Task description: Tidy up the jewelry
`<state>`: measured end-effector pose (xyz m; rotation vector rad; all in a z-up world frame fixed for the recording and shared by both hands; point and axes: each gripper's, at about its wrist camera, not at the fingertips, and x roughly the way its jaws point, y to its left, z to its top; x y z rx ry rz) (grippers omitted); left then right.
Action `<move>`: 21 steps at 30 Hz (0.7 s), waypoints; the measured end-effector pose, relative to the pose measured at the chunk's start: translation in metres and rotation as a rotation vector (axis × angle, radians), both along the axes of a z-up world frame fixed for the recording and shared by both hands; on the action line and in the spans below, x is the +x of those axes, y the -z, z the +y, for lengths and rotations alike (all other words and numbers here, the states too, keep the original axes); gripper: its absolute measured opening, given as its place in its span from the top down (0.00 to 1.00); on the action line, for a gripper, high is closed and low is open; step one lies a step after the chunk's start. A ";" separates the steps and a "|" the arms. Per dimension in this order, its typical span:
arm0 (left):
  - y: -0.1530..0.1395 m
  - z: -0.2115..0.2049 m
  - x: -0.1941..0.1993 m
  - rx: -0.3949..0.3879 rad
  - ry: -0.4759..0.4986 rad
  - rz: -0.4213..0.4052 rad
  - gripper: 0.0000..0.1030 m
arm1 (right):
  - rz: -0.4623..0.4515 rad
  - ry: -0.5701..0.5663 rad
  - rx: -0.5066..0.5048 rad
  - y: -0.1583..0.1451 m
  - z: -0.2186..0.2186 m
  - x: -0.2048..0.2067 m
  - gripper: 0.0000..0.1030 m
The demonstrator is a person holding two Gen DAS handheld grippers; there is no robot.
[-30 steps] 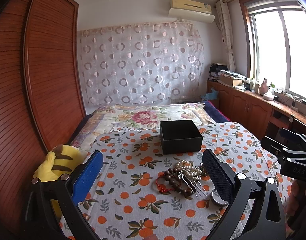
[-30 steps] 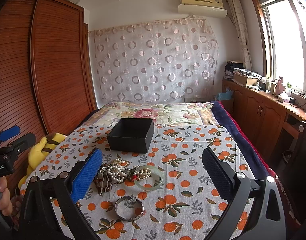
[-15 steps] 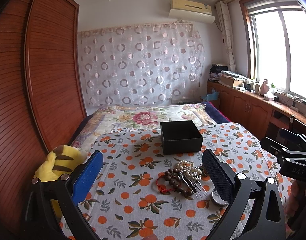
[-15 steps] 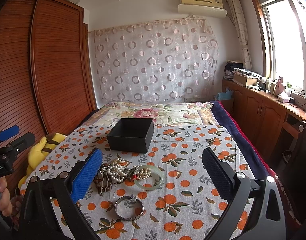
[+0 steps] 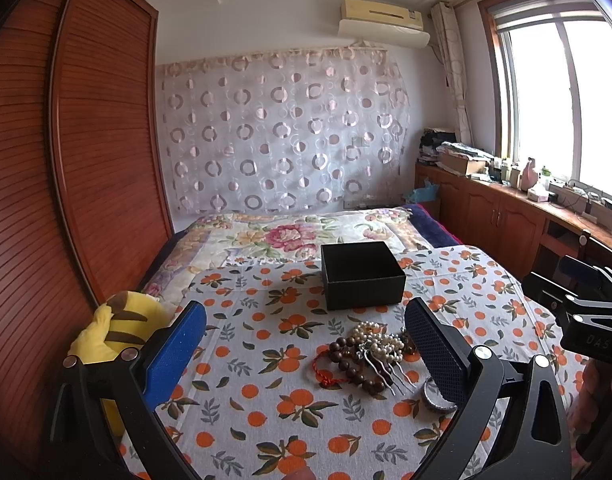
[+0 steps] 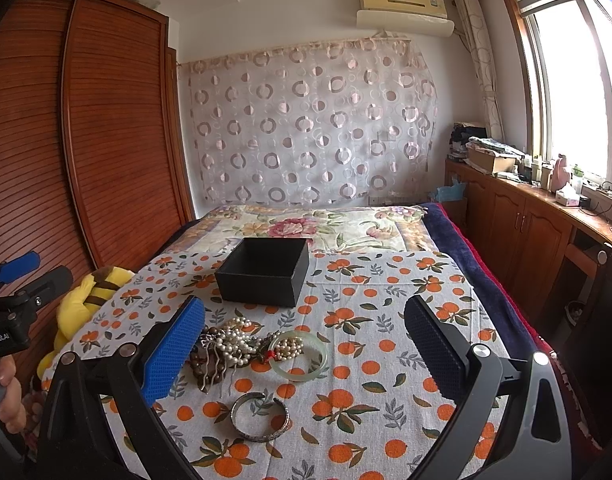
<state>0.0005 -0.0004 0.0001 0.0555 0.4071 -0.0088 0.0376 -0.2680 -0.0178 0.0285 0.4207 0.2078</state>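
A bed is seen spread with an orange-print cloth (image 6: 385,320), with a flowered blanket (image 6: 306,224) laid beyond it toward a circle-patterned curtain (image 6: 306,132). A slatted wooden wardrobe (image 6: 106,140) is set along one side, and a low cabinet (image 6: 537,232) under a window (image 6: 577,80) along the other. An air conditioner (image 6: 401,8) is mounted above the curtain.

An open black box (image 6: 266,272) is placed on the cloth. Just in front of the box, a tangle of jewelry (image 6: 234,344) is heaped: pearls, dark wooden beads (image 5: 353,364) and a metal hair comb (image 5: 385,372). A pale green bangle (image 6: 300,356) is lying against the heap, and a silver cuff (image 6: 260,416) is set apart, nearer the camera. A yellow plush toy (image 5: 114,328) is propped beside the wardrobe.

The left gripper (image 5: 306,344) and right gripper (image 6: 306,344) are held above the cloth short of the box, jaws wide apart, nothing gripped. Nothing is seen to have shifted over the past second.
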 end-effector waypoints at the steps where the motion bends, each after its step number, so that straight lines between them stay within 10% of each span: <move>1: 0.000 0.000 0.000 0.001 0.000 -0.001 0.06 | 0.000 -0.001 0.001 0.000 0.000 0.000 0.02; 21: 0.000 0.000 -0.001 0.002 -0.001 -0.004 0.06 | -0.001 -0.002 0.001 0.001 -0.001 -0.001 0.02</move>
